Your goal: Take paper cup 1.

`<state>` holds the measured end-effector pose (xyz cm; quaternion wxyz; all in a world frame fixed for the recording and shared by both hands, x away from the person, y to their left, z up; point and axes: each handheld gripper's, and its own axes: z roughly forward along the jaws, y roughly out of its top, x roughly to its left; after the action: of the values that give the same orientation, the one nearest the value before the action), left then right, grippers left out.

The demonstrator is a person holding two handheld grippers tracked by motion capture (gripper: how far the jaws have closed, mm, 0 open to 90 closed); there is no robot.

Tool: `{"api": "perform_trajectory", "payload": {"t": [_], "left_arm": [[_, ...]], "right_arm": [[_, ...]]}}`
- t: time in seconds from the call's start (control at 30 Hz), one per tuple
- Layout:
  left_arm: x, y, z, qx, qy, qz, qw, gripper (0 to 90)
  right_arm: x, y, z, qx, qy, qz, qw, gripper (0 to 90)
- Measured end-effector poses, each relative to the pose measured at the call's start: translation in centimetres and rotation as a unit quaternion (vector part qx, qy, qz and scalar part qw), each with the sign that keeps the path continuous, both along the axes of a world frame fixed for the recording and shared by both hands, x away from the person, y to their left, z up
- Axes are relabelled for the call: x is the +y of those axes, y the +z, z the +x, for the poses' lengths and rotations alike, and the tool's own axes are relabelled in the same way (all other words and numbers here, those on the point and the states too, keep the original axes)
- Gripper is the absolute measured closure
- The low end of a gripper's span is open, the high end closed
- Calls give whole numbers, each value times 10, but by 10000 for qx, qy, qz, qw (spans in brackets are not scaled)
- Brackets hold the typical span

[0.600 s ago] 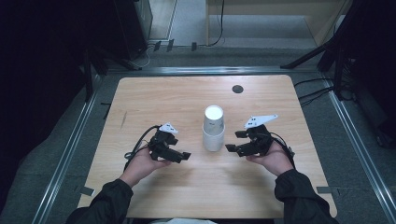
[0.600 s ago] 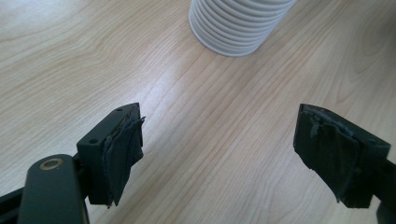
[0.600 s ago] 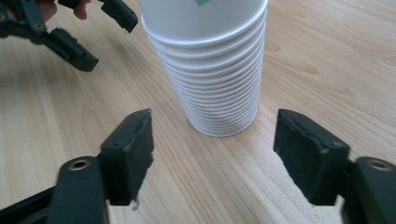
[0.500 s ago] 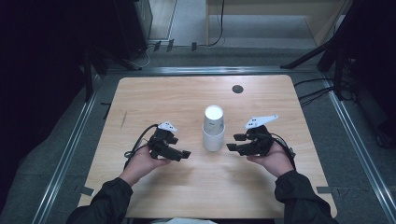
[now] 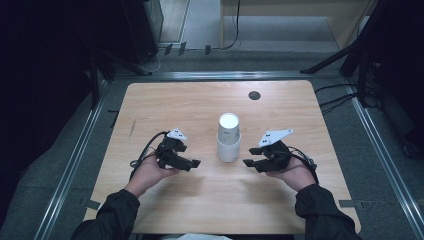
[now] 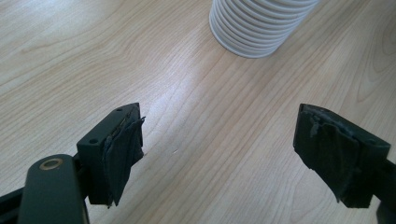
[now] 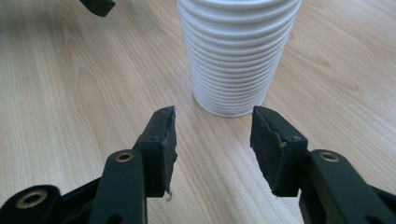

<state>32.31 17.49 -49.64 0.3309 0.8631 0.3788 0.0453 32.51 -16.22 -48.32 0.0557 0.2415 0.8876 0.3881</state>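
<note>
The surface (image 5: 190, 107) carries the cup stack (image 5: 228, 137) mid-way between your hands. Both sets of fingers stand apart, empty: left gripper (image 5: 192, 163), right gripper (image 5: 248, 162). Bring the right level, centre the stack's base between its fingers, then close gently.

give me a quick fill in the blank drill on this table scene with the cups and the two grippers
1. The stack of white paper cups stands ____ the left gripper and the right gripper.
2. The stack rests on a ____ table.
3. The jaws of both grippers hold ____.
4. Near the table's far edge lies a small round dark ____.

Missing words: between; wooden; nothing; disc
</note>
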Motion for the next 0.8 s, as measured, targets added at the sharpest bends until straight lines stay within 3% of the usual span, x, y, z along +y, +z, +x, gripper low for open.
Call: {"api": "perform_trajectory", "payload": {"t": [0.07,0.27,0.3,0.37,0.6,0.8], "left_arm": [[0,0,0,-3,-2,-12,10000,158],[0,2,-2,-34,-58,-13,10000,158],[0,2,-2,-34,-81,-23,10000,158],[1,2,-2,-57,-115,-5,9999,158],[2,5,-3,-76,-162,-53,9998,158],[3,6,-4,-81,-178,-52,9998,158]], "right_arm": [[1,0,0,99,-3,39,9999,533],[2,2,-1,53,55,-27,10000,521],[2,3,0,125,23,-166,9998,503],[2,4,0,103,68,-218,9997,478],[4,13,0,150,131,-198,9996,377],[7,26,3,250,124,-248,9993,357]]}}
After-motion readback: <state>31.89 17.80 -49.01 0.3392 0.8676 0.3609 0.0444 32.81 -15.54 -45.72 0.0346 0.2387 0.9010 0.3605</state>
